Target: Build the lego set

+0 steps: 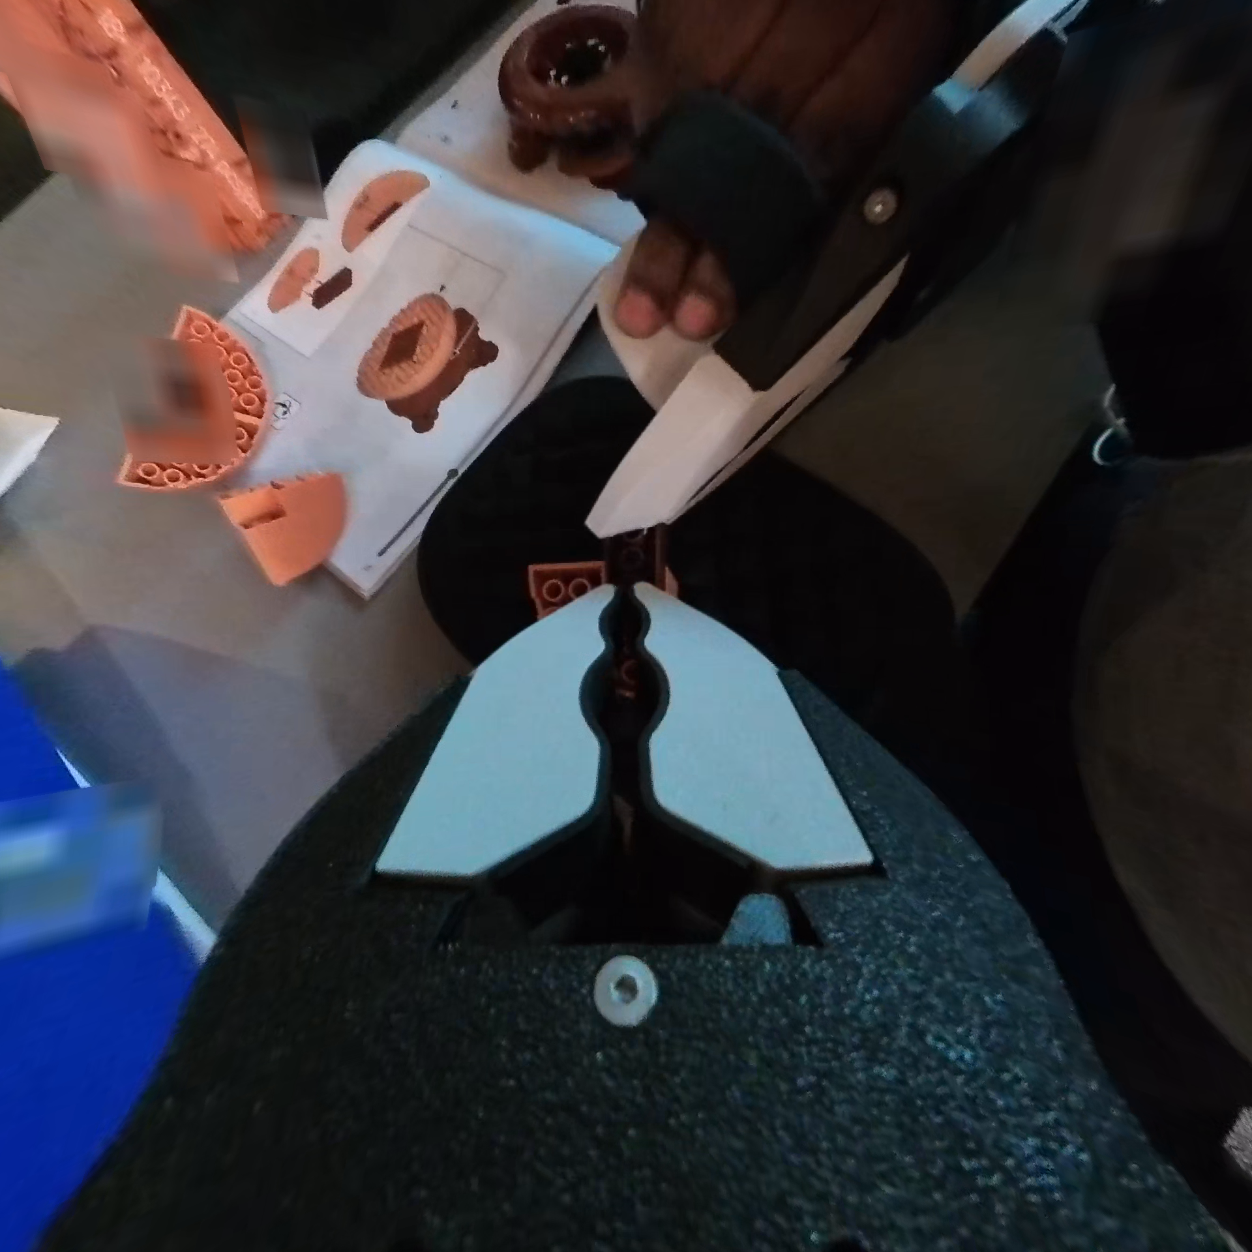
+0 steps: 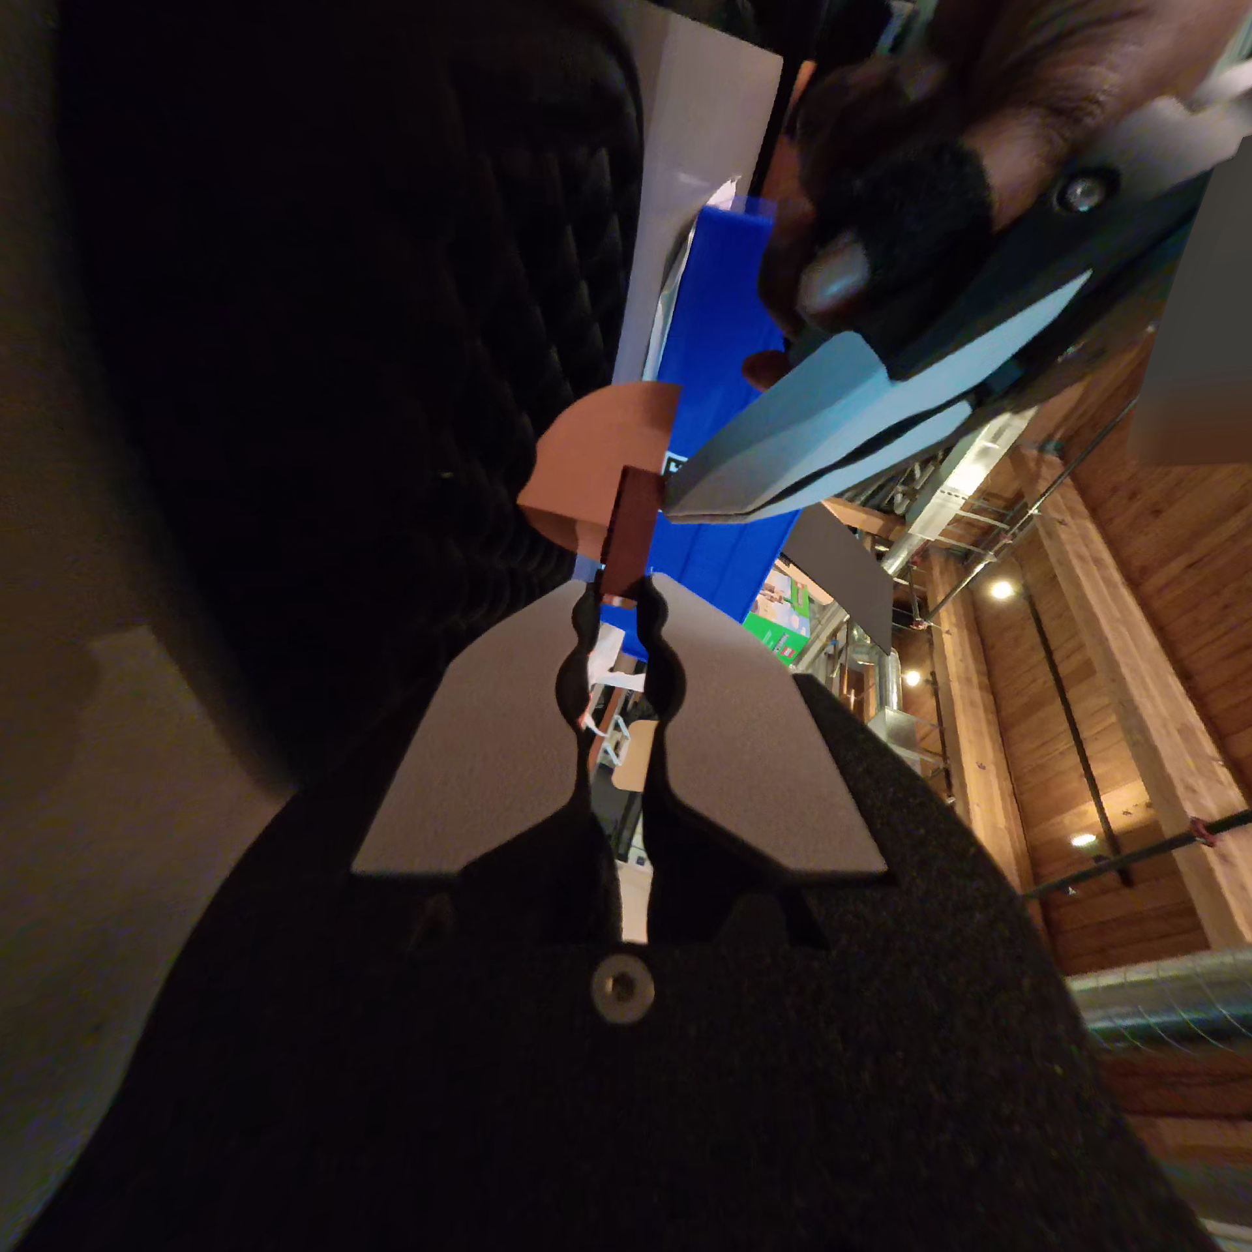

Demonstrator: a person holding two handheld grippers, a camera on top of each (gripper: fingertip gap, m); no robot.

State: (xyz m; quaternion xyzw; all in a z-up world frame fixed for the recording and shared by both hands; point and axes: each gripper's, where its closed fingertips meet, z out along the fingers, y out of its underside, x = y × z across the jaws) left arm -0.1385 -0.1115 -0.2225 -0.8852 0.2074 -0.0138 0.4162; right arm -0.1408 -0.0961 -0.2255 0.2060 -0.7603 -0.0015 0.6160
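Grippers in view: two.

Right gripper (image 2: 620,588): jaws closed to a narrow gap, with one dark brown brick (image 2: 631,528) pinched at the fingertips and both pads pressed on its lower end. One orange quarter-round piece (image 2: 593,454) is seen joined to that brick on its left side. The pair is held in the air above a black oval surface (image 1: 515,488). In the left wrist view, two round sockets are counted on the orange piece's exposed underside.

Left gripper (image 1: 627,591): fingers pressed together with nothing between the tips. In the right wrist view the closed tips are seen touching the upper right edge of the dark brown brick.

On the grey table (image 1: 101,610):
- One open instruction booklet (image 1: 420,325).
- One loose orange quarter-round piece (image 1: 288,525), just beside the booklet's near corner.
- One further orange studded group (image 1: 230,379), partly hidden by blur; its pieces cannot be counted.
- One dark brown round assembly (image 1: 576,95), past the booklet.
- One blue box (image 1: 74,982), at the lower left.

Hands: one hand (image 1: 677,291) is seen on the right gripper's body.
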